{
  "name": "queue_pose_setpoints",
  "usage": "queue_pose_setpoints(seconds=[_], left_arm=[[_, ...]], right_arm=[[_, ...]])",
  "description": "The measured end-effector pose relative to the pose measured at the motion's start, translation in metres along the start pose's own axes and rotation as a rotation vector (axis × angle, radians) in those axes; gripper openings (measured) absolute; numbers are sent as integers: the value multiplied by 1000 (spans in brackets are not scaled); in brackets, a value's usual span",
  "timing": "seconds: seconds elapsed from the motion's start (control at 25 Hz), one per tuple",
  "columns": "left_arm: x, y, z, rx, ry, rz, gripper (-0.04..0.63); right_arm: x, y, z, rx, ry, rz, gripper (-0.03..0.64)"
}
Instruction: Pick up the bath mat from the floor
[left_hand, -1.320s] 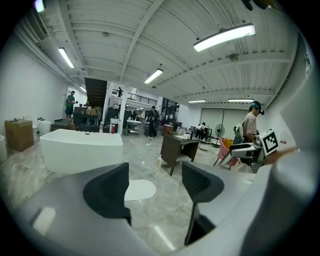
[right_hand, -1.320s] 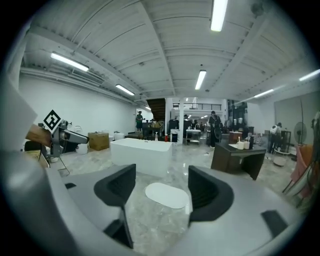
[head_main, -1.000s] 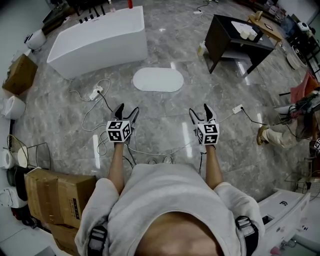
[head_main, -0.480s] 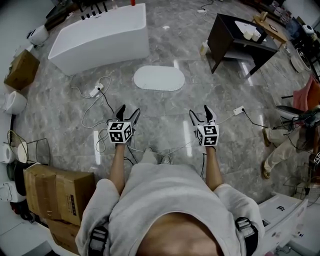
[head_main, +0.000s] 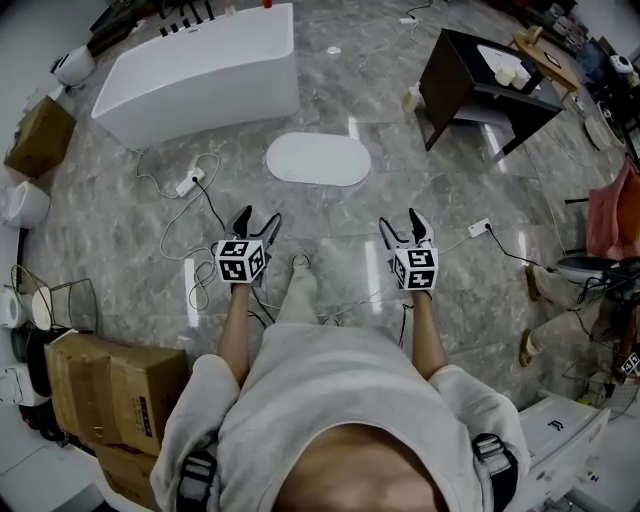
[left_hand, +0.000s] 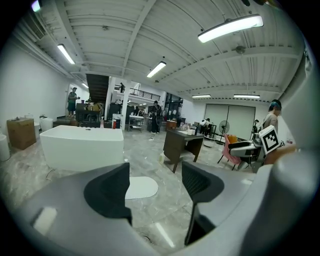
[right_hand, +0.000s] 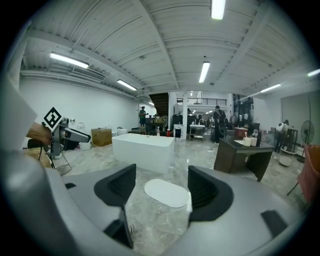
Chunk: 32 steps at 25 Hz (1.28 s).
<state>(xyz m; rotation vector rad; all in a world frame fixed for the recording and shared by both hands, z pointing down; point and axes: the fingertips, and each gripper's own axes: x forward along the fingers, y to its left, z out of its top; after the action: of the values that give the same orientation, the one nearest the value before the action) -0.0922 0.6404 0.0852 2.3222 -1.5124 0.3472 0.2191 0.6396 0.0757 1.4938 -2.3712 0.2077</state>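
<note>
Pale foot now nearer bath mat

A large open hall, fitted out as a workshop or test space, is shown. A ribbed ceiling with strip lights and a mezzanine staircase are seen. On the marble floor, a freestanding bathtub is set at eleven o'clock, cardboard boxes at eight, with loose cables between them.

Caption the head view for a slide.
Left gripper and right gripper, both open and empty, point toward the white oval bath mat on the floor near a bathtub.
</note>
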Motion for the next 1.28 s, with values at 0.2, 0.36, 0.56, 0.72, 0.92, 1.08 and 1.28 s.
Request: queue_pose_setpoints(seconds=[0.2,0.36,0.56,0.72,0.92,1.08,1.28], left_arm=[[38,27,11,-7,6,-8,319],[74,58,28,-14,9,-19,319],[114,99,54,-20,16,-40,319],[150,132,78,-26,14,-45,319],[190,166,97,-30,15,-61,319],[217,193,108,-32,25,-75,319],[245,213,128,-29,25,-102,319]], right_arm=[[45,-12,13,-5,4,-7,298],[89,-21,29,-7,14,-20,298],[139,-29,52,-6,35,-39,298],[181,-41,74,-1,38,-56,298],[228,-48,93,-8,45,-70,298],[260,-51,103,-6,54,-88,298],[285,-57,114,2,67,-113,298]])
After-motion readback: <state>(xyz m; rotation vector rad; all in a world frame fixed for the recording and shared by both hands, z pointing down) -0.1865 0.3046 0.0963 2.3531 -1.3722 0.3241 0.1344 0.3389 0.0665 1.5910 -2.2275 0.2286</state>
